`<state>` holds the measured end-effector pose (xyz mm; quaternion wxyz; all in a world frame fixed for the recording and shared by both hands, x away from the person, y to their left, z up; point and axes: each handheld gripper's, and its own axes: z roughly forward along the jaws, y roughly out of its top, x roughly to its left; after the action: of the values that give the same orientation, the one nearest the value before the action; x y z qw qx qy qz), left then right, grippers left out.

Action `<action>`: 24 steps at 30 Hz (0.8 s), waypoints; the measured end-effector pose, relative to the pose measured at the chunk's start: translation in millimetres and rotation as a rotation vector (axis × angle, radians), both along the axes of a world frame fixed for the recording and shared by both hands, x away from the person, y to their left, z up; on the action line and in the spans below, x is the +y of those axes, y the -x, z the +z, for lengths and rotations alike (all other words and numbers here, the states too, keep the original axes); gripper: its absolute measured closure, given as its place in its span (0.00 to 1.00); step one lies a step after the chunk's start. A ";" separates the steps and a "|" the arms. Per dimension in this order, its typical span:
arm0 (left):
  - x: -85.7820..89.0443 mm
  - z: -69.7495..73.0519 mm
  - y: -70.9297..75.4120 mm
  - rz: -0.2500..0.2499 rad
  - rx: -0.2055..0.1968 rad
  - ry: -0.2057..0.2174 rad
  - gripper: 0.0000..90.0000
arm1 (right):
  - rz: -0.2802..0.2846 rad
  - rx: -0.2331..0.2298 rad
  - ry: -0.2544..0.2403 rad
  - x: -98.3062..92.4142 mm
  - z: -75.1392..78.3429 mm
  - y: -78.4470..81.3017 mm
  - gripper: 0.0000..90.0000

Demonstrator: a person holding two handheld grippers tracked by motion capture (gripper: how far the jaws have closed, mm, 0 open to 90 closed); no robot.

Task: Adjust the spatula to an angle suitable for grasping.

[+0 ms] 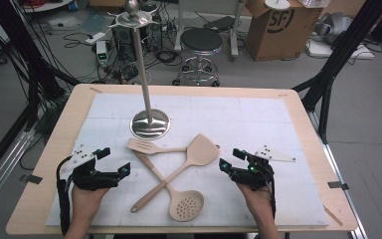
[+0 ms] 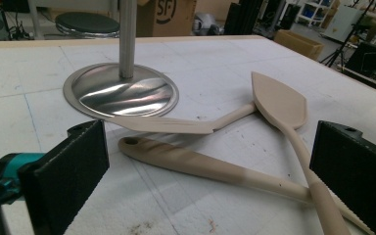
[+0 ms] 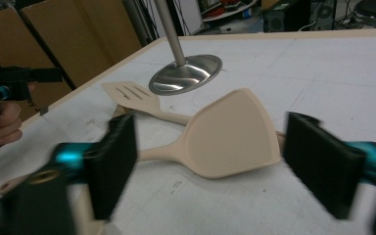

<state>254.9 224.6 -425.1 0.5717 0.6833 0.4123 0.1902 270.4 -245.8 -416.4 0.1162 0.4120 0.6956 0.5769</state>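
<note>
turner [image 1: 202, 149] centre, crossing skimmer [image 1: 186, 205] | light, stiff, smooth: grip handle mid-length | left gripper [image 1: 113, 161], right gripper [image 1: 231, 158]: jaws wide apart, empty

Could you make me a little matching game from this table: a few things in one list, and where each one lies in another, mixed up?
Things:
1. slotted turner
2. solid spatula
3. skimmer
4. metal stand

Places:
A. head nearest the person
B. behind the utensils, upright
C. head by the stand's base
D. head toward the right tool

Pairs: 1-C, 2-D, 3-A, 4-B
</note>
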 end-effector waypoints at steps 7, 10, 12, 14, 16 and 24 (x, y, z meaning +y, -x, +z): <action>-4.7 -0.7 1.9 -0.014 0.001 -0.007 0.02 | 0.021 0.027 -0.031 1.4 -1.0 -2.8 0.52; -5.1 -0.5 2.6 -0.010 -0.001 -0.010 0.02 | 0.059 0.020 -0.033 9.4 2.0 0.5 0.67; -4.3 -0.5 2.9 -0.009 -0.001 -0.011 0.02 | 0.086 0.033 -0.039 15.0 1.8 2.9 0.76; -3.8 -0.3 3.5 -0.004 -0.001 -0.015 0.02 | 0.114 0.038 -0.045 20.0 1.4 5.7 0.84; -3.0 -0.4 4.7 -0.002 -0.005 -0.022 0.02 | 0.132 0.039 -0.034 24.3 1.5 7.9 0.90; 0.2 -0.2 8.5 0.011 -0.009 -0.022 0.02 | 0.198 0.066 -0.051 37.5 5.7 13.2 1.00</action>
<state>246.4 224.8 -425.3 0.5649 0.6866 0.4113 0.2010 257.2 -208.4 -410.7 0.0254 0.3629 0.7214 0.5893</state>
